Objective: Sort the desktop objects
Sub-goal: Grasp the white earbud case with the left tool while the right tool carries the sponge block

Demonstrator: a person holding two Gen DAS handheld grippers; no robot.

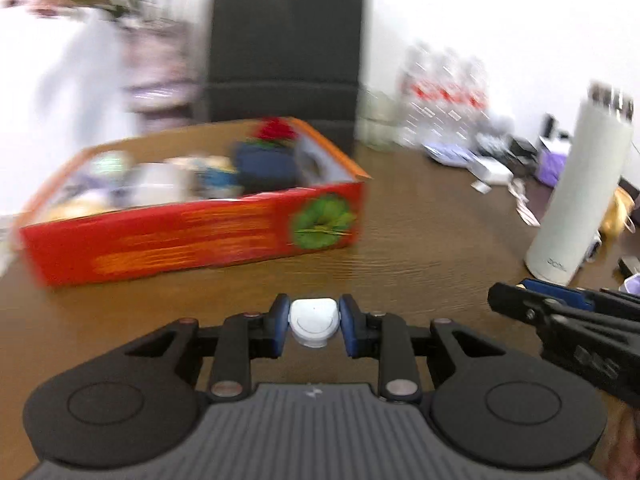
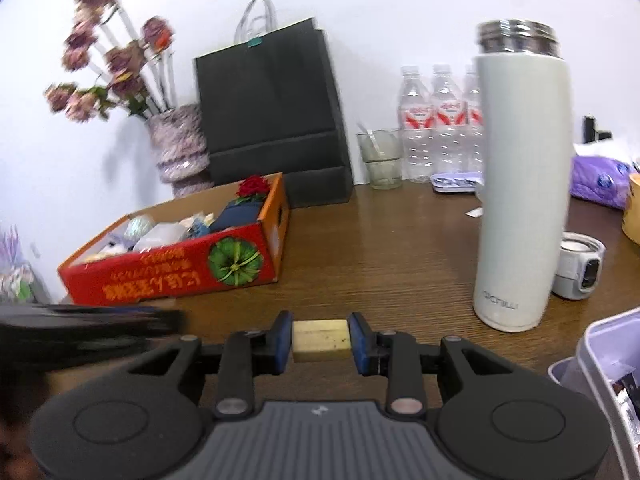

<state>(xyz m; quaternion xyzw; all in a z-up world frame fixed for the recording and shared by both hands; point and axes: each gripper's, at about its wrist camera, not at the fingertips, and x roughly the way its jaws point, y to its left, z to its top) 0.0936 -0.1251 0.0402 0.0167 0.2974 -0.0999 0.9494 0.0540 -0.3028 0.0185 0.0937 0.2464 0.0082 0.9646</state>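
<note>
My left gripper [image 1: 314, 322] is shut on a small white rounded case [image 1: 313, 321], held above the brown table [image 1: 420, 240]. My right gripper [image 2: 320, 340] is shut on a pale yellow block [image 2: 320, 339]; it also shows at the right edge of the left wrist view [image 1: 520, 300]. A red and orange cardboard box [image 1: 192, 236] holding several items lies ahead to the left, also in the right wrist view [image 2: 180, 268].
A tall white flask [image 2: 520, 184] stands at right, its lid [image 2: 578, 266] beside it. A black paper bag [image 2: 272, 120], flower vase [image 2: 178, 148], glass [image 2: 380, 160] and water bottles [image 2: 436, 128] line the wall. A lilac container [image 2: 600, 360] sits near right.
</note>
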